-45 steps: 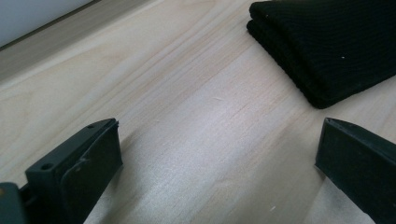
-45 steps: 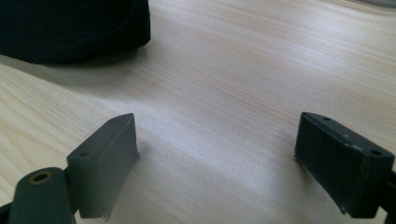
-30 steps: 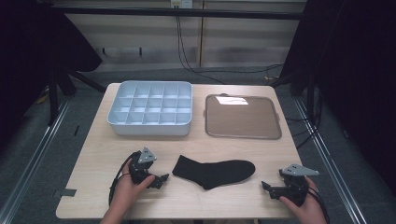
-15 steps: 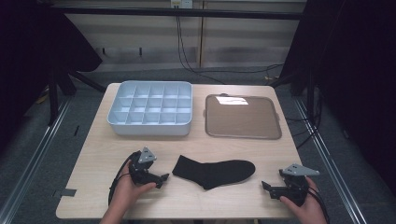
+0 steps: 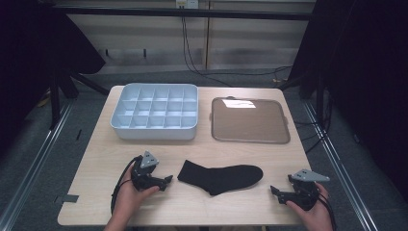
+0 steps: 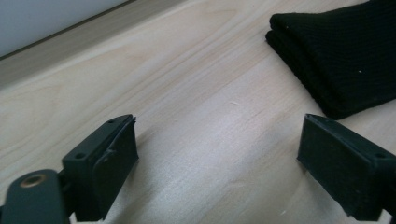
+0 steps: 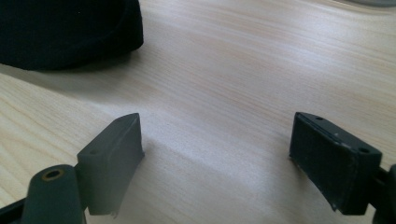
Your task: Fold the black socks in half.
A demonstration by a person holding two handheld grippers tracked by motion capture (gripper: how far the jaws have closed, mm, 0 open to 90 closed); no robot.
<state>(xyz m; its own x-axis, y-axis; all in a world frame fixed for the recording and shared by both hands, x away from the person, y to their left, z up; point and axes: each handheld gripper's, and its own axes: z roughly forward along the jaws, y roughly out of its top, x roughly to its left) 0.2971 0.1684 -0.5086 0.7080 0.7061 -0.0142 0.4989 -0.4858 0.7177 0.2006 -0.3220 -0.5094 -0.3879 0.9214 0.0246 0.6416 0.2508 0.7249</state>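
Two grippers rested low on the wooden table (image 5: 101,159), one at each end of a black sock (image 5: 221,177) that lay flat near the front edge. The left gripper (image 5: 166,181), held in the person's left hand (image 5: 129,192), pointed toward the cuff of the sock and sat just beside it without touching. Its jaws had just been closing a little but stood wide, with only bare wood between them. The right gripper (image 5: 274,191), in the right hand (image 5: 315,211), pointed toward the toe and was a bit farther away. Its jaws had also just narrowed slightly and stayed wide apart around nothing. Behind the sock stood a pale box with compartments (image 5: 155,111) and, to its right, a brown tray (image 5: 250,120). Nothing lay between the grippers and the sock.
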